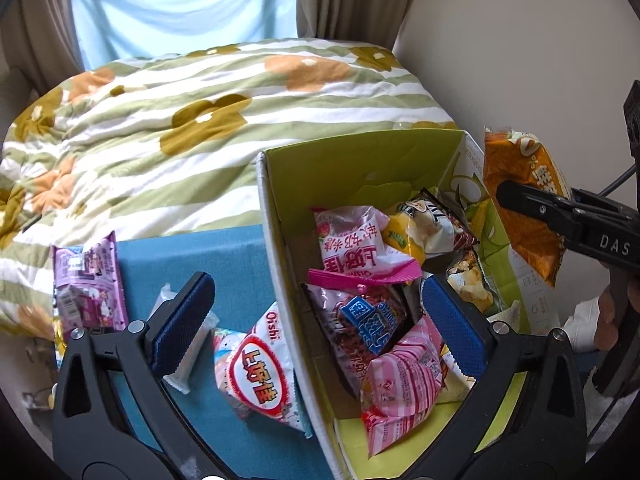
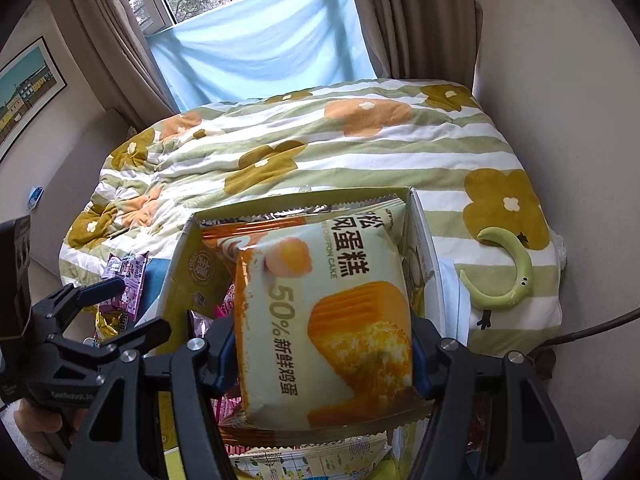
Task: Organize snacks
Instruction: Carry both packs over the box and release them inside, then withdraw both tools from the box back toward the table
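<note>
An open green cardboard box (image 1: pixel 360 160) holds several snack packets, among them a pink one (image 1: pixel 356 244) and a yellow one (image 1: pixel 404 236). My left gripper (image 1: pixel 320 316) stands wide open astride the box's left wall, one finger outside and one inside, holding nothing. Beside the box on the blue surface (image 1: pixel 192 256) lie an Oishi packet (image 1: pixel 256 372), a small white packet (image 1: pixel 188 360) and a purple packet (image 1: pixel 88 284). My right gripper (image 2: pixel 322 356) is shut on a chiffon cake packet (image 2: pixel 320 304), held over the box (image 2: pixel 180 256). The cake packet (image 1: pixel 524 200) hangs at the box's right edge.
A bed with a floral striped duvet (image 1: pixel 200 112) lies behind the box. Curtains (image 2: pixel 400 20) and a window are at the back, with a plain wall (image 1: pixel 520 40) on the right. A green crescent-shaped object (image 2: pixel 516 272) rests on a pillow. A person's hand (image 1: pixel 612 316) grips the right tool.
</note>
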Demonstrator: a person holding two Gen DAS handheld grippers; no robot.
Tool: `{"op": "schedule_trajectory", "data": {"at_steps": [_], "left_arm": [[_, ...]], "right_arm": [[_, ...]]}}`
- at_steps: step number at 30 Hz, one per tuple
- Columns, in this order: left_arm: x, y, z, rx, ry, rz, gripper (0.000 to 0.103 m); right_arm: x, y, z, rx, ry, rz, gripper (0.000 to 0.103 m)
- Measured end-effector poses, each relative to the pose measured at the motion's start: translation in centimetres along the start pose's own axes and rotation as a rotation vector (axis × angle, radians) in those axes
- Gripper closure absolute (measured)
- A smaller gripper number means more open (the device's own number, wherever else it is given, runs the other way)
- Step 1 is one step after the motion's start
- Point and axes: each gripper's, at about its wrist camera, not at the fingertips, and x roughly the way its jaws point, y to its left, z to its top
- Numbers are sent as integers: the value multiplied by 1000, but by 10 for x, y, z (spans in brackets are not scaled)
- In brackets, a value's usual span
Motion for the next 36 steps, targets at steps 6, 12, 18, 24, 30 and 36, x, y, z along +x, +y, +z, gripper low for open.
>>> {"op": "schedule_trajectory", "data": {"at_steps": [6,12,18,24,30,36], "left_arm": [[-4,17,-1,-29,-1,3,0],[-3,23,-7,-31,9,10,0],[-5,20,-17,-24,15,17,0],[-23,16,-21,-28,-22,28,0],[-56,15,-27,-49,-80,65,0],[-100,33,-44,-67,-119,158,0]], "right_arm": [[18,14,13,-17,24,-7,40],[27,20,13,14,0,24,16],[12,23,-2,28,-55,39,2],[-7,21,-9,12,-77,25,2],[-31,20,-12,-18,-112,24,2],[-59,31,-19,-101,-154,26,2]]}}
